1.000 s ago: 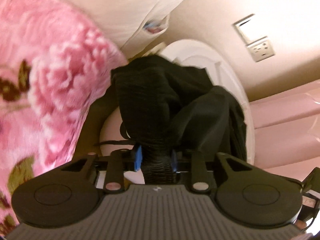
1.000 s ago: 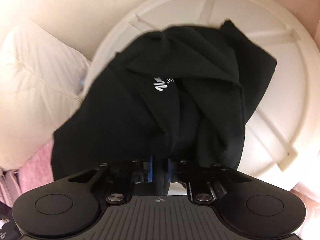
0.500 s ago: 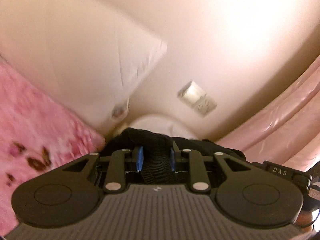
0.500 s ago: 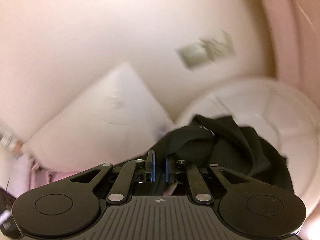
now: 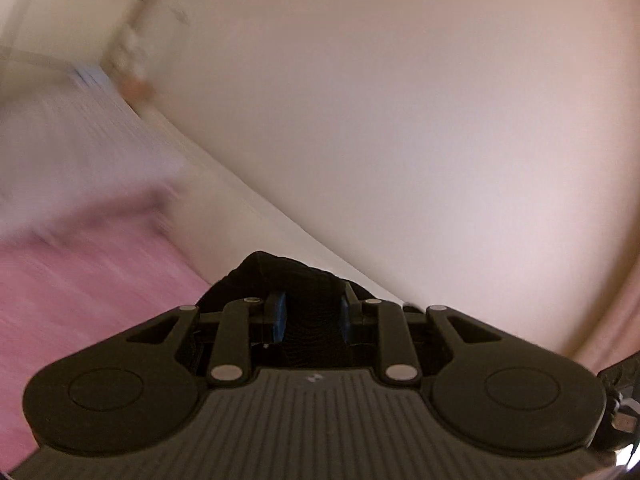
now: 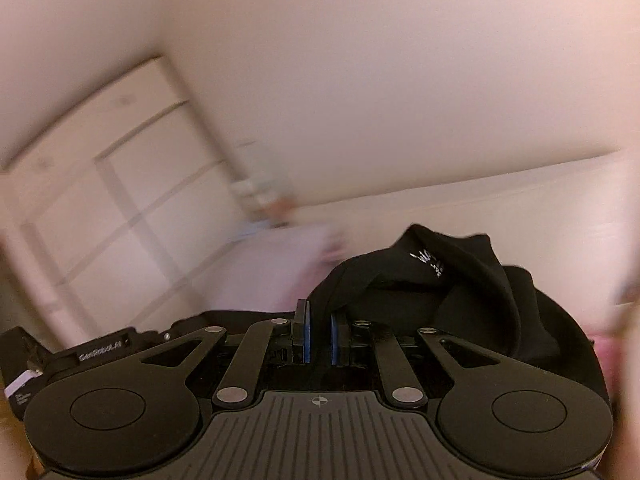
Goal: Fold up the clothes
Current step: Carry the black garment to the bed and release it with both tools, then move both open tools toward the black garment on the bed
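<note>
A black garment (image 6: 460, 288) with small white lettering hangs bunched in front of my right gripper (image 6: 319, 334), which is shut on a fold of its cloth. In the left wrist view my left gripper (image 5: 311, 316) is shut on a ribbed black part of the same garment (image 5: 304, 280), pinched between the blue pads. Both cameras are tilted upward at the wall, and most of the garment is hidden below the gripper bodies.
A pink blanket (image 5: 80, 280) and a white pillow (image 5: 72, 152) blur past at the left of the left wrist view. A pale panelled cupboard (image 6: 120, 200) stands left in the right wrist view. A beige wall (image 5: 400, 120) fills the rest.
Both grippers have lifted the black garment up off the round white table, which has dropped out of view. The cameras have swung upward toward the wall, with motion blur.
</note>
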Action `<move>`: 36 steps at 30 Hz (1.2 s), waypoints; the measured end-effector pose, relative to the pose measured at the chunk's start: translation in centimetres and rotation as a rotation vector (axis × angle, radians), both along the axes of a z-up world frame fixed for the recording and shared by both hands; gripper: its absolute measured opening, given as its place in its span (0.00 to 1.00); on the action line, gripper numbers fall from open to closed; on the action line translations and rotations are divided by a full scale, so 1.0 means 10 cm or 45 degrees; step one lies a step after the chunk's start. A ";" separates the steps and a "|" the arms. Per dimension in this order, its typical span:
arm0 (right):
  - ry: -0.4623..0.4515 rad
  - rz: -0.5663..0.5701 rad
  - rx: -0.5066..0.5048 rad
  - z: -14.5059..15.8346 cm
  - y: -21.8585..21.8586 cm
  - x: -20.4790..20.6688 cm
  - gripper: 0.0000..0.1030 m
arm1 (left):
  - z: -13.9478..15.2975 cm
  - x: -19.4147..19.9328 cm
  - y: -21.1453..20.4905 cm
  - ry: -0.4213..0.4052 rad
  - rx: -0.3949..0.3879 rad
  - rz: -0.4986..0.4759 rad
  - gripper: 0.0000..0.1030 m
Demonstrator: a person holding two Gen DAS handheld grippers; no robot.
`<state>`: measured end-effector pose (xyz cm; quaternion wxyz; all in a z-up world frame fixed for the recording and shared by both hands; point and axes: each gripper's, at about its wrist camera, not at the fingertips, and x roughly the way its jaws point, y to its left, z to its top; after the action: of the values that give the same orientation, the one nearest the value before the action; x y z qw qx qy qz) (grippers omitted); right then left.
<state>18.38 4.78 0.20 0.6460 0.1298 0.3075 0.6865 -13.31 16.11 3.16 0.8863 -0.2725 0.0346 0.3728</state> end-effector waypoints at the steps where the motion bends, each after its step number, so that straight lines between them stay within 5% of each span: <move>1: 0.026 0.075 0.024 0.06 0.13 -0.25 0.08 | 0.15 -0.25 -0.02 0.016 0.034 0.053 0.20; 4: 0.115 0.234 0.060 0.20 0.47 -0.85 0.10 | 0.51 -0.83 0.02 0.126 0.078 0.162 0.23; 6: 0.137 0.321 -0.059 0.34 0.75 -1.23 0.18 | 0.60 -1.12 0.07 0.222 0.034 0.226 0.29; 10: -0.055 0.436 -0.334 0.36 1.23 -1.78 0.46 | 0.23 -1.70 0.05 0.348 -0.246 0.443 0.27; 16: -0.320 0.623 -0.443 0.02 1.10 -2.47 0.49 | -0.52 -2.51 -0.36 0.479 -0.655 0.784 0.27; 20: -0.562 0.760 -0.601 -0.35 0.96 -2.93 0.49 | -0.62 -2.40 -0.62 0.499 -0.691 0.856 0.27; 25: -0.653 0.913 -0.762 -0.77 0.69 -3.25 0.49 | -0.73 -2.25 -0.95 0.523 -0.735 0.947 0.27; 30: -0.709 1.043 -0.699 -0.69 0.70 -3.28 0.49 | -0.85 -2.11 -1.28 0.547 -0.779 1.037 0.27; 36: -0.769 1.070 -0.570 -0.71 0.75 -2.84 0.49 | -0.99 -1.90 -1.63 0.580 -0.828 1.138 0.27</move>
<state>-10.04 12.30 -6.86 0.3883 -0.3464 0.2723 0.8094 -32.34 -0.23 -6.74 0.4850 -0.4313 0.2180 0.7289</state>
